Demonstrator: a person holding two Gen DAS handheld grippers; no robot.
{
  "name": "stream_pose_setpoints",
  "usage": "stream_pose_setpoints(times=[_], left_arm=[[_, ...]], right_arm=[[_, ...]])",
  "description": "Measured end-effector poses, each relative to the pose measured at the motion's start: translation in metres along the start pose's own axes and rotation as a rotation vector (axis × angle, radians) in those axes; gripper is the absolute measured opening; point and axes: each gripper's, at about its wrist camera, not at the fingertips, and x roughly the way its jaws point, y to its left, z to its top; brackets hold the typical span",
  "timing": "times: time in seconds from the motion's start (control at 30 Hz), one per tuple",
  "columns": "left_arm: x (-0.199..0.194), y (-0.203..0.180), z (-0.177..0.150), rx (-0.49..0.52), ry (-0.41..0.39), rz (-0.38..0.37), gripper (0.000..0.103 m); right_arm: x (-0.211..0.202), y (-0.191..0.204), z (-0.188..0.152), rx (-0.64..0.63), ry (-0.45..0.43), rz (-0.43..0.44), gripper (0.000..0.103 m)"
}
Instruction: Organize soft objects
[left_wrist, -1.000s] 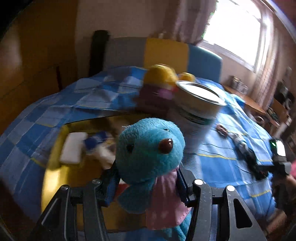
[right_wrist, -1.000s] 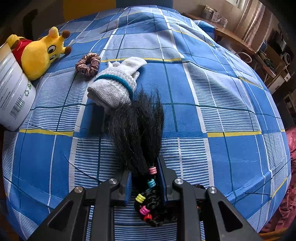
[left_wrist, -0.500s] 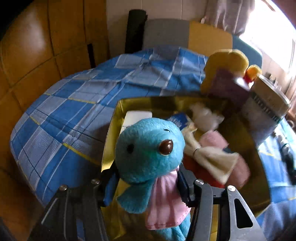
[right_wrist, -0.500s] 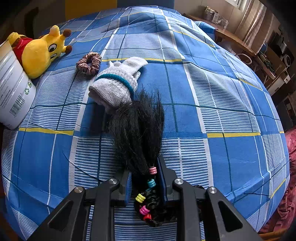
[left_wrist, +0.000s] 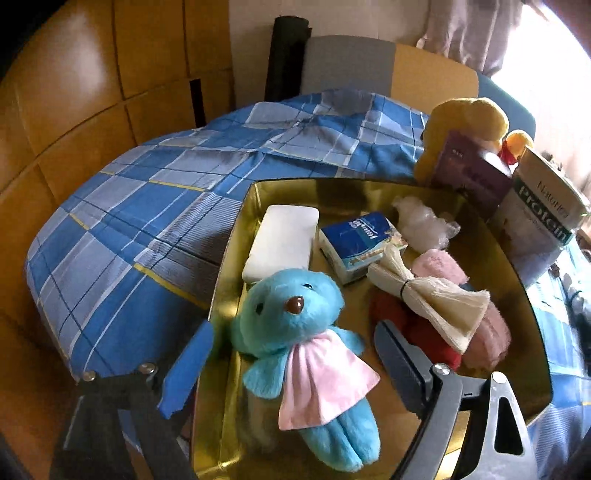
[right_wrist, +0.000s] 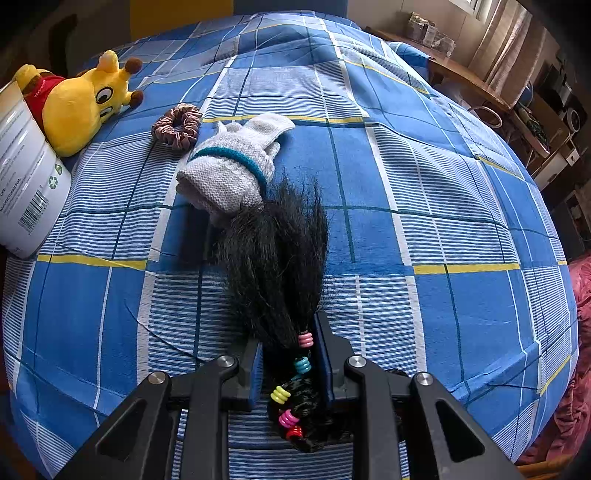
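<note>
In the left wrist view my left gripper (left_wrist: 291, 354) is open, its jaws wide apart on either side of a blue plush bear with a pink bib (left_wrist: 306, 350) that lies in the gold tray (left_wrist: 236, 236). In the right wrist view my right gripper (right_wrist: 288, 343) is shut on a black hair piece with coloured bands (right_wrist: 277, 266), held just above the blue plaid bed. A grey knit mitten (right_wrist: 232, 166), a brown scrunchie (right_wrist: 177, 125) and a yellow plush (right_wrist: 77, 107) lie beyond it.
The tray also holds a white sponge block (left_wrist: 282, 240), a blue tissue pack (left_wrist: 360, 240), a cream bow (left_wrist: 432, 299), and pink (left_wrist: 461, 295) and red (left_wrist: 413, 325) soft items. A protein can (left_wrist: 543, 218) and purple box (left_wrist: 469, 177) stand behind it. A wooden wall (left_wrist: 74, 110) is to the left.
My left gripper has opened and let go of the blue bear, which now lies in the tray. The right gripper still holds the hair piece and has barely moved.
</note>
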Motion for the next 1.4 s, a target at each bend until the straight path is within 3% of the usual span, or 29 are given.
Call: stream_pose_setpoints(times=[0.37, 0.7, 0.87, 1.0, 1.2, 1.4], left_arm=[[-0.039, -0.017, -0.009, 0.022, -0.081, -0.039, 0.09], [-0.047, -0.021, -0.014, 0.044, -0.093, -0.091, 0.089], [-0.045, -0.022, -0.014, 0.057, -0.09, -0.114, 0.089], [-0.042, -0.021, -0.014, 0.064, -0.085, -0.128, 0.089], [-0.041, -0.021, -0.012, 0.073, -0.084, -0.149, 0.089], [-0.039, -0.019, -0.014, 0.066, -0.075, -0.153, 0.089]], right_arm=[[-0.001, 0.0, 0.0, 0.009, -0.006, -0.009, 0.022], [-0.002, -0.006, 0.003, 0.057, -0.017, -0.022, 0.016], [-0.012, -0.027, 0.006, 0.157, -0.071, -0.061, 0.011], [-0.007, -0.046, 0.01, 0.237, -0.041, -0.059, 0.01], [-0.02, -0.049, 0.062, 0.29, -0.054, -0.058, 0.01], [-0.05, 0.011, 0.152, 0.183, -0.129, -0.065, 0.01]])
